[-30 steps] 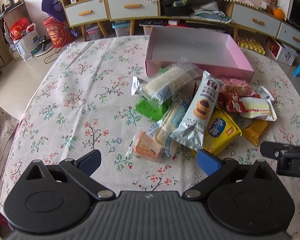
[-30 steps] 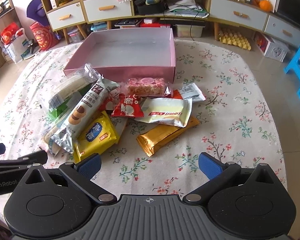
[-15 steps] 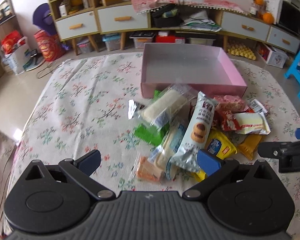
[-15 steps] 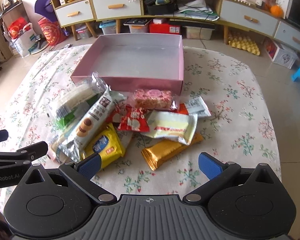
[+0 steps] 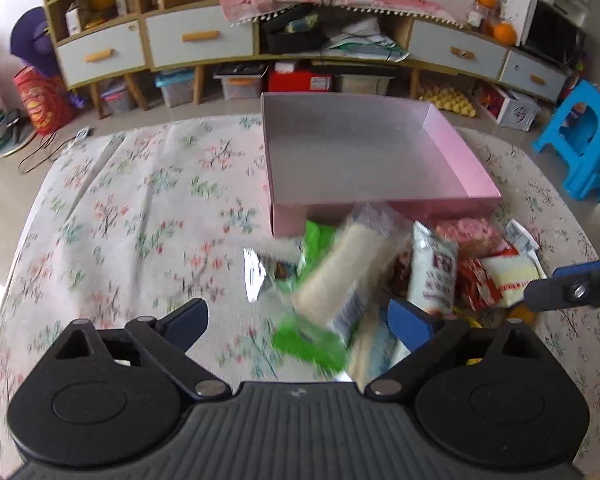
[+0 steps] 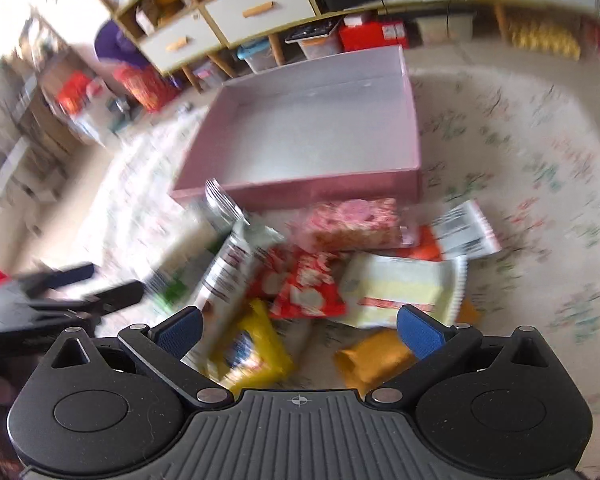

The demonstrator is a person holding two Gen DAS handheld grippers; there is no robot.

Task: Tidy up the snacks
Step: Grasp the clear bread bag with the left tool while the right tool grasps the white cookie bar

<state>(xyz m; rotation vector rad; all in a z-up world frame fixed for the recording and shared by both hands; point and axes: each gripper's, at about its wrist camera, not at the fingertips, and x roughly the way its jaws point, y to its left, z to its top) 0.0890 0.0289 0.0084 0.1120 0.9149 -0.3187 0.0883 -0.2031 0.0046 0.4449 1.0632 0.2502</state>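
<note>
Many snack packets (image 5: 342, 276) heaped before pink box (image 5: 452, 152).

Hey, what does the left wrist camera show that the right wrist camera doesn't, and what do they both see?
Only the left wrist view shows the blue stool, the oranges on the cabinet, and the left gripper up close, jaws closing with nothing pressed between them. Only the right wrist view shows the gold packet and the yellow packet clearly, framed by the open right gripper. Both show the empty pink box, the snack pile in front of it, and the floral tablecloth.
</note>
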